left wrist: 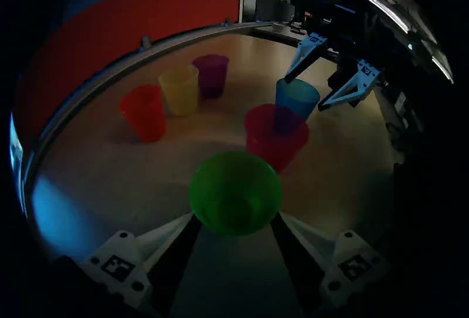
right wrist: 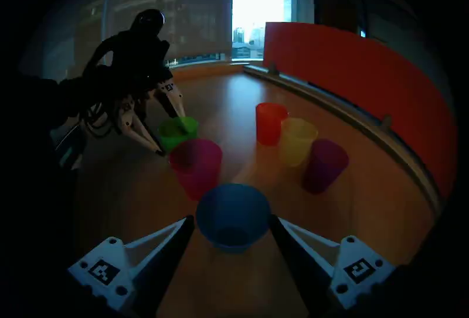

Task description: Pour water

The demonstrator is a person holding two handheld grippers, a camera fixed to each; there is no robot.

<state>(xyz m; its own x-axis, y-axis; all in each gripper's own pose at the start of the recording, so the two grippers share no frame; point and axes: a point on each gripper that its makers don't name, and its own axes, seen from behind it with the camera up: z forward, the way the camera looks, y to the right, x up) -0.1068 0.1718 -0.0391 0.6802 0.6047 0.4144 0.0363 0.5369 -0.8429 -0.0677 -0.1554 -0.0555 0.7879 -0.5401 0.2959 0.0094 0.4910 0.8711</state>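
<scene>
Left gripper [left wrist: 235,217]: jaws are standing spread, one finger on each side of the green cup [left wrist: 234,192]; light is dim, so I cannot tell whether they are pressing on it.
Green cup: is sitting upright on the bench [left wrist: 117,177], mouth open toward the camera.
Right gripper [right wrist: 231,224]: jaws are also standing spread, flanking the blue cup [right wrist: 233,215]; contact looks likely at both sides but is not certain.
Blue cup: is standing upright on the bench, well apart from the green cup.
Between the two: a crimson cup [left wrist: 275,133] is standing just beside the blue cup.
Row beyond: red cup [left wrist: 143,112], yellow cup [left wrist: 180,88] and purple cup [left wrist: 211,75] are standing close together in a line, nearer the bench's long edge.
Bench edge: a red panel [left wrist: 117,31] is running along it.
Background, right gripper view: a bright window [right wrist: 258,13] is showing towers.
</scene>
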